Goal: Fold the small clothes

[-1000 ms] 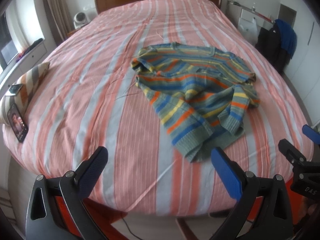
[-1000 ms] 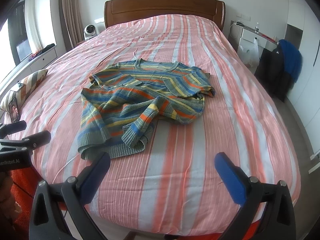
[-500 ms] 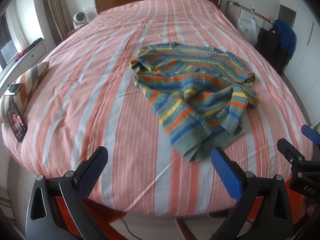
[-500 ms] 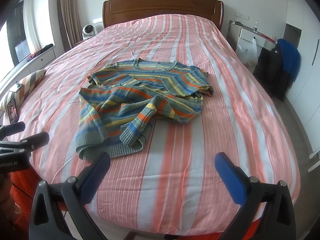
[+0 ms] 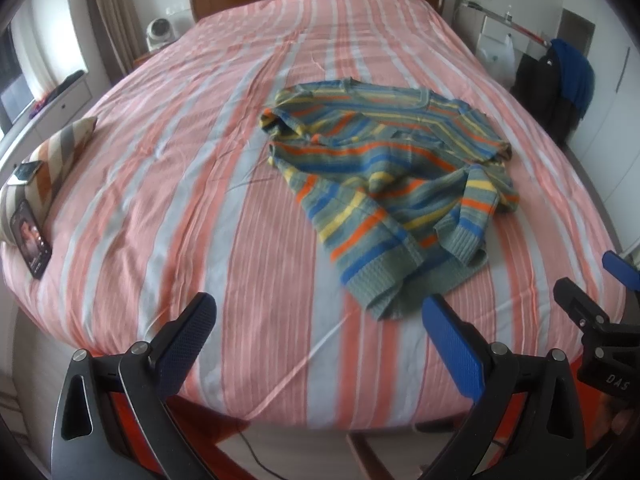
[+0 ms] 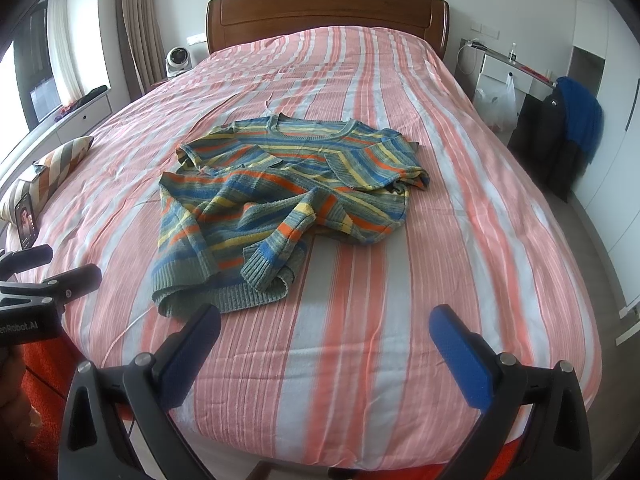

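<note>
Left gripper [image 5: 320, 340]: jaws spread wide, gripping nothing, having edged closer to the bed's foot since a second ago. Right gripper [image 6: 326, 350]: jaws likewise spread wide, empty, also nearer. Striped sweater [image 5: 384, 184]: lying rumpled on the striped bedspread [image 5: 200, 184], at one o'clock from the left gripper, eleven o'clock from the right, untouched.

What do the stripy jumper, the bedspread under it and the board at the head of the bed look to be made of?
The jumper looks like knitted wool or acrylic yarn: ribbed cuffs and hem, a soft matte surface. The bedspread seems a thin woven cotton, matte, finely ribbed and creased. The headboard looks like solid or veneered wood with a glossy reddish-brown varnish that catches the light.
</note>
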Demonstrator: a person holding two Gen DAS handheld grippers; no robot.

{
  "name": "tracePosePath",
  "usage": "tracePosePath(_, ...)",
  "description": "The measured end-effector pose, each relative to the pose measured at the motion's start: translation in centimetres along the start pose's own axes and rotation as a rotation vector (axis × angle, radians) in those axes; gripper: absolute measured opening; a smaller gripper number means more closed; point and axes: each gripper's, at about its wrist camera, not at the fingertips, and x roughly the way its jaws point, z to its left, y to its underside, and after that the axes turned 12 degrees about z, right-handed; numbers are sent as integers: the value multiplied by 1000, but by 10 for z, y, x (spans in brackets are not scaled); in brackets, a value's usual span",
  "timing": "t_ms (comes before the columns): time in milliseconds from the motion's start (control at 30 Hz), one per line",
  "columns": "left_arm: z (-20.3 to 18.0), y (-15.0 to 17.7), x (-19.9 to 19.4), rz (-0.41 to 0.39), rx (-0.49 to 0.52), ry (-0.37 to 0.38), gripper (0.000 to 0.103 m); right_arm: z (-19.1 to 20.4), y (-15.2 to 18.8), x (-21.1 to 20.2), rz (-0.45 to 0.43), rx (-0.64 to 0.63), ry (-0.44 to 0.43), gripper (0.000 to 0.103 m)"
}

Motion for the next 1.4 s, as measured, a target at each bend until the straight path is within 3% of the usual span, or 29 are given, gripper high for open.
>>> tracePosePath(1400,6,-3,2,23,-2,9,103,7,2,5,13,-11,0,103)
